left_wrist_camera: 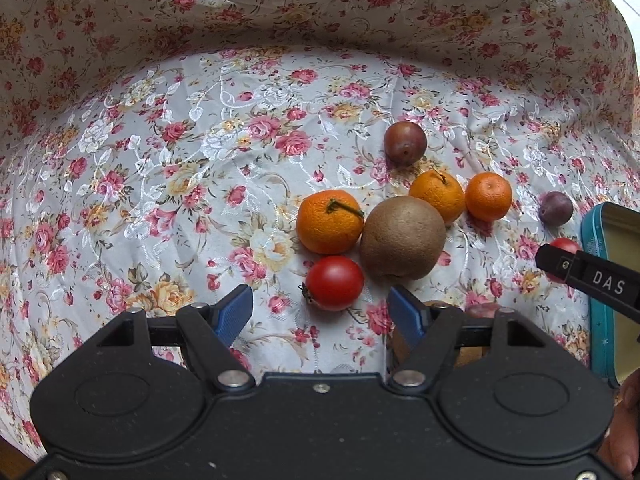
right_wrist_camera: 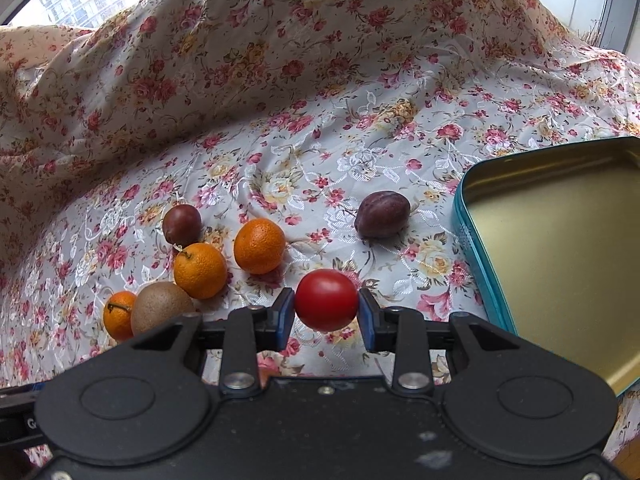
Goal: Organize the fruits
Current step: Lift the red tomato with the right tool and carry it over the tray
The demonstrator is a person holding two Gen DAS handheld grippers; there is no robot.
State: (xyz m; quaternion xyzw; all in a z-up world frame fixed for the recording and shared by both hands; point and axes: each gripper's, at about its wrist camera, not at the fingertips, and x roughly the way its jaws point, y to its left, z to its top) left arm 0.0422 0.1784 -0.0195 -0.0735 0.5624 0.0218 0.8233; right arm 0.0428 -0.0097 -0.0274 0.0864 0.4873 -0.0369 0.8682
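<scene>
My right gripper (right_wrist_camera: 326,308) is shut on a red tomato (right_wrist_camera: 326,299), its blue pads pressing on both sides, a little above the cloth. The teal tin (right_wrist_camera: 474,256) with a gold inside lies open just to its right, nothing in the part I see. My left gripper (left_wrist_camera: 320,295) stands open, pointing down at a second red tomato (left_wrist_camera: 334,283) that lies on the cloth between its fingertips, untouched. Beyond it lie a kiwi (left_wrist_camera: 402,238), three tangerines (left_wrist_camera: 330,222) (left_wrist_camera: 437,196) (left_wrist_camera: 488,196) and two dark plums (left_wrist_camera: 405,143) (left_wrist_camera: 555,208).
The flowered cloth (left_wrist_camera: 180,184) covers the surface and rises in folds at the back. In the left wrist view the right gripper's finger (left_wrist_camera: 588,280) and the tin's edge (left_wrist_camera: 598,320) fill the right side. A brownish fruit (left_wrist_camera: 478,310) is half hidden behind my left gripper.
</scene>
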